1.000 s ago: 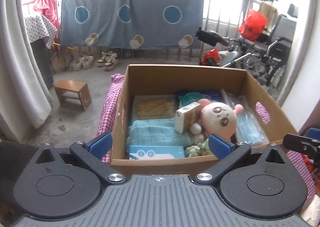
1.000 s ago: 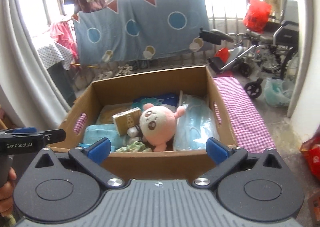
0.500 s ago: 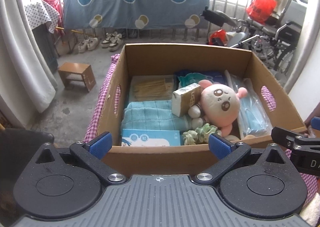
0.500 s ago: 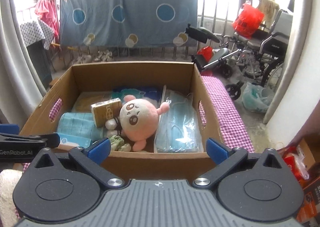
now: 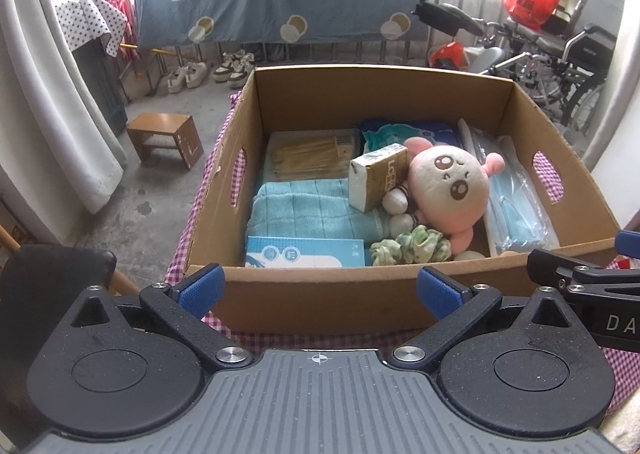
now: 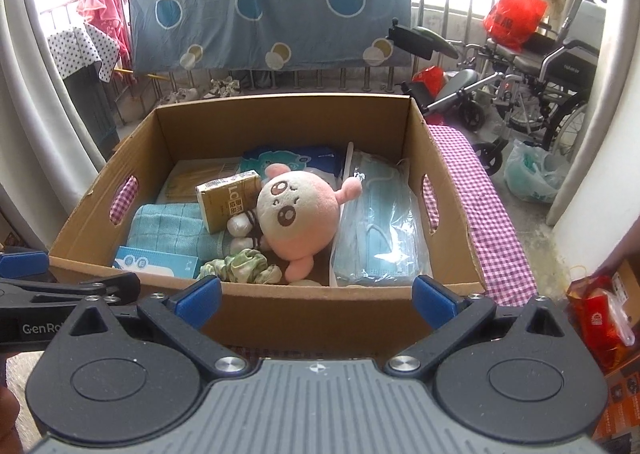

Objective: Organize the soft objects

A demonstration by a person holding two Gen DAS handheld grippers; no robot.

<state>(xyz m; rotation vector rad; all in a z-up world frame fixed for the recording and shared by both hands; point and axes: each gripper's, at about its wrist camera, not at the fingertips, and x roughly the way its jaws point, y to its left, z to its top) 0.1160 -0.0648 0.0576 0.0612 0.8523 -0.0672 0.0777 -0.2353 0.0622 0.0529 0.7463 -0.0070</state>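
While both hand-held grippers hover at the near wall of the cardboard box [image 5: 320, 302], neither one reaches past its rim. The left hand-held gripper [image 5: 319, 290] has its fingers spread wide and holds nothing; the right hand-held gripper [image 6: 316, 296] is equally wide and empty. The box stands on a surface covered by a checked cloth [image 6: 492, 213], which shows as a broad strip along the box's right wall and only a narrow strip along its left wall.

Inside the box, free room is scarce. The pink plush toy [image 5: 452, 189] lies near the centre, face up, beyond and slightly right of the left hand-held gripper. In the right wrist view the plush toy [image 6: 298, 215] lies just ahead, between the two fingers. A tan carton [image 5: 378, 177] leans against the toy's left side. A green scrunchie [image 5: 410, 248] lies near the front wall, touching the toy's lower edge. A folded teal towel [image 5: 308, 209] fills the left half, with a blue-and-white packet [image 5: 304, 254] at the front left corner. A bag of blue face masks [image 6: 376, 230] runs along the right wall. A pack of yellow sticks [image 5: 312, 151] lies at the back left.
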